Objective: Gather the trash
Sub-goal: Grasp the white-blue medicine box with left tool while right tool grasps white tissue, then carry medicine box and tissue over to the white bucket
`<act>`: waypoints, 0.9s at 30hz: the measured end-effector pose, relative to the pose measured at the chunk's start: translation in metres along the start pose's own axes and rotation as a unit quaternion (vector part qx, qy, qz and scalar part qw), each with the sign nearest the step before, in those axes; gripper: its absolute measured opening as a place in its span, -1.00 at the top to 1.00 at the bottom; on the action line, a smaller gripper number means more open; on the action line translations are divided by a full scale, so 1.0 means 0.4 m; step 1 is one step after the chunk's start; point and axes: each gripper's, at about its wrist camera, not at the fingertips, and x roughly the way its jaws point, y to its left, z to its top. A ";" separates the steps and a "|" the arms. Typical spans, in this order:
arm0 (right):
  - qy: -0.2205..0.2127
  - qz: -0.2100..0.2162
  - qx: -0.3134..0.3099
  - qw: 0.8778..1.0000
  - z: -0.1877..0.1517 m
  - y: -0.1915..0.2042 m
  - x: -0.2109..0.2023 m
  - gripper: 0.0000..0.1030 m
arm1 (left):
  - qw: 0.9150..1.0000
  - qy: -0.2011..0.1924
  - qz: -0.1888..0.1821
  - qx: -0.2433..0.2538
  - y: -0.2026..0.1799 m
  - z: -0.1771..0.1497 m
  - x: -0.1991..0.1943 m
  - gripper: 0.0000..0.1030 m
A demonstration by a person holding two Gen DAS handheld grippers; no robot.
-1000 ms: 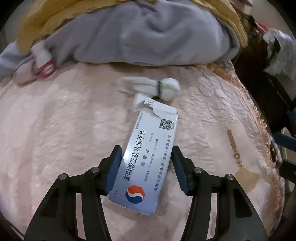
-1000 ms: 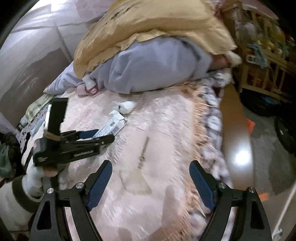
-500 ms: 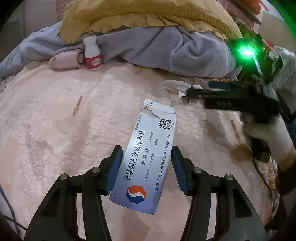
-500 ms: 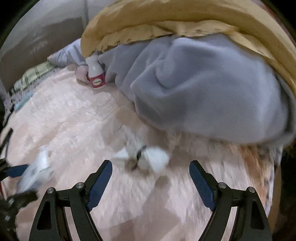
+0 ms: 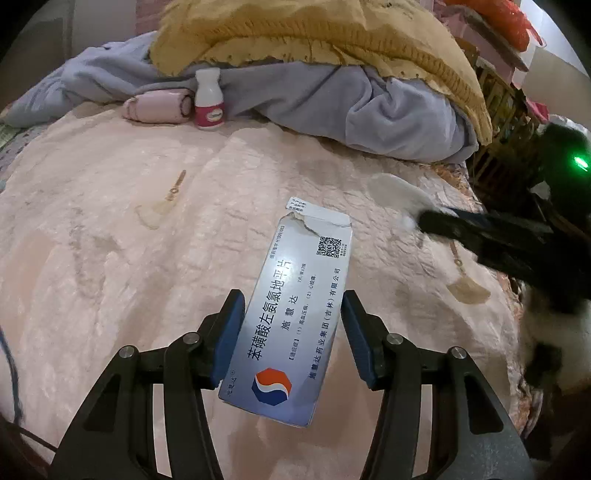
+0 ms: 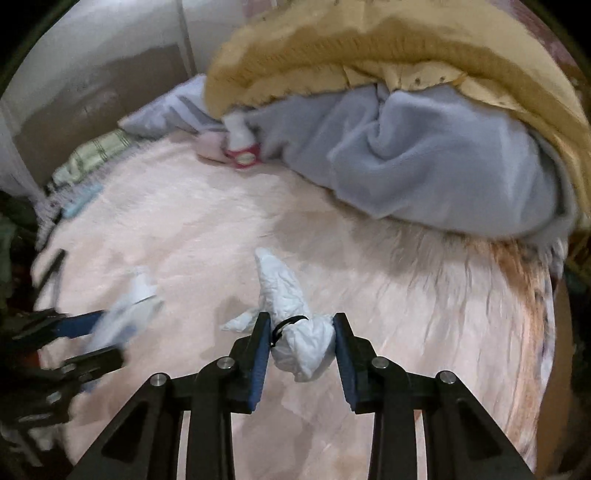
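A blue-white medicine box with a torn top flap sticks out forward from my left gripper, which is shut on its long sides above the pink bedspread. A crumpled white tissue wad, tied with a thin black band, lies on the bedspread. My right gripper is closing on it, and both pads touch its lower lump. In the left wrist view the right gripper shows dark and blurred at the right, its tips at the tissue.
A small white bottle with a pink label and a pink roll stand at the back. Behind them lie a grey blanket and a yellow one. A gloved hand and a wooden shelf are by the bed's right edge.
My right gripper swung in over the bed to the tissue wad and closed from wide open onto it. My left gripper drew back with the box still held.
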 end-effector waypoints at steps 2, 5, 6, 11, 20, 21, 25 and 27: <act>-0.010 0.014 0.013 1.000 -0.031 0.026 -0.045 0.38 | 1.000 -0.003 0.001 -0.001 -0.002 -0.017 -0.024 -0.01; -0.020 0.016 0.015 1.000 -0.073 0.073 -0.092 0.37 | 1.000 -0.007 0.004 -0.002 -0.005 -0.040 -0.065 -0.01; -0.023 0.016 0.017 0.999 -0.088 0.086 -0.107 0.37 | 1.000 -0.012 0.007 0.000 -0.007 -0.049 -0.086 -0.01; -0.039 0.026 0.041 0.998 -0.135 0.124 -0.155 0.37 | 1.000 -0.018 0.013 0.008 -0.014 -0.084 -0.146 -0.01; -0.037 0.021 0.036 0.998 -0.176 0.180 -0.194 0.37 | 0.999 -0.036 0.020 0.015 -0.034 -0.142 -0.202 -0.01; -0.035 0.018 0.034 0.999 -0.184 0.185 -0.197 0.37 | 0.999 -0.037 0.020 0.017 -0.037 -0.148 -0.203 -0.01; -0.035 0.012 0.034 0.999 -0.192 0.185 -0.205 0.37 | 0.999 -0.037 0.019 0.017 -0.043 -0.167 -0.199 -0.01; -0.031 0.004 0.034 0.999 -0.198 0.182 -0.211 0.37 | 0.999 -0.036 0.011 0.009 -0.043 -0.172 -0.198 -0.01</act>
